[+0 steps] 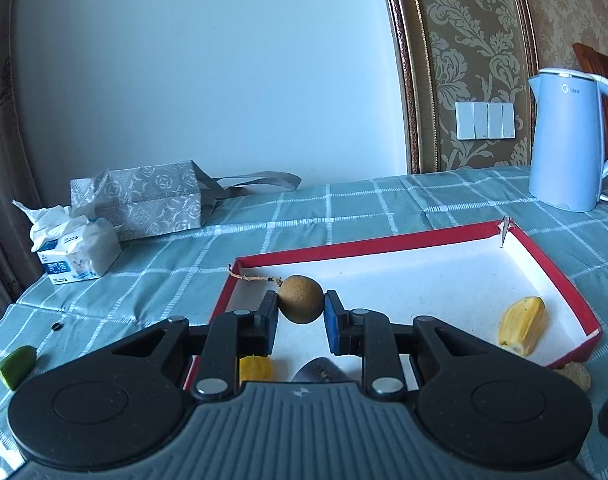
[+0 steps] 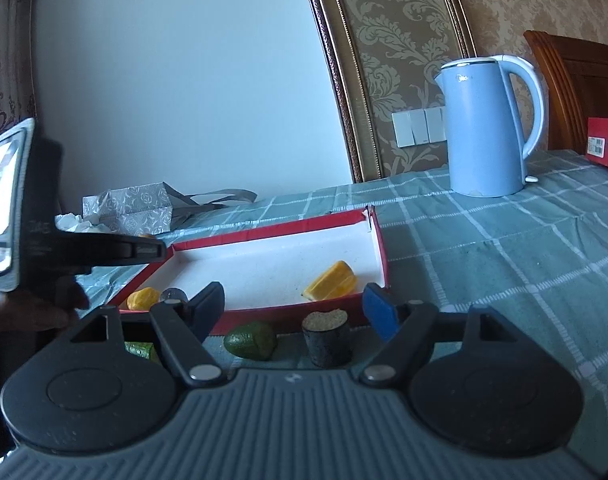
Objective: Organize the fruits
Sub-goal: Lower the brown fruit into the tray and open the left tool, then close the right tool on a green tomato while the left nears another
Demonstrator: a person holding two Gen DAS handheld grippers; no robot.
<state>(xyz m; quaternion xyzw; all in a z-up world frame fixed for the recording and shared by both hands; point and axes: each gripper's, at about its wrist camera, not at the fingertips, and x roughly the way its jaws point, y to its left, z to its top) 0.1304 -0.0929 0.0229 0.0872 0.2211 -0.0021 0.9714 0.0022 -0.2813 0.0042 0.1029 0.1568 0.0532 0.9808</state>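
My left gripper [image 1: 301, 305] is shut on a round brown fruit [image 1: 300, 294] with a thin dry stem, held just above the white floor of a red-rimmed tray [image 1: 367, 245]. A yellow fruit piece [image 1: 521, 330] lies at the tray's right side, and another yellow piece [image 1: 256, 368] shows under my left fingers. My right gripper [image 2: 294, 312] stands open in front of the tray [image 2: 264, 234], with nothing between its fingers. Below it on the cloth sit a green fruit [image 2: 250, 340] and a dark stub with a beige cut top [image 2: 327, 338].
A blue kettle [image 2: 483, 128] stands behind the tray on the checked tablecloth [image 2: 503, 260]. A silver gift bag [image 1: 144, 200] and a tissue pack [image 1: 76, 256] sit at the far left. A green piece [image 1: 16, 366] lies left of the tray. A red box [image 2: 605, 142] is far right.
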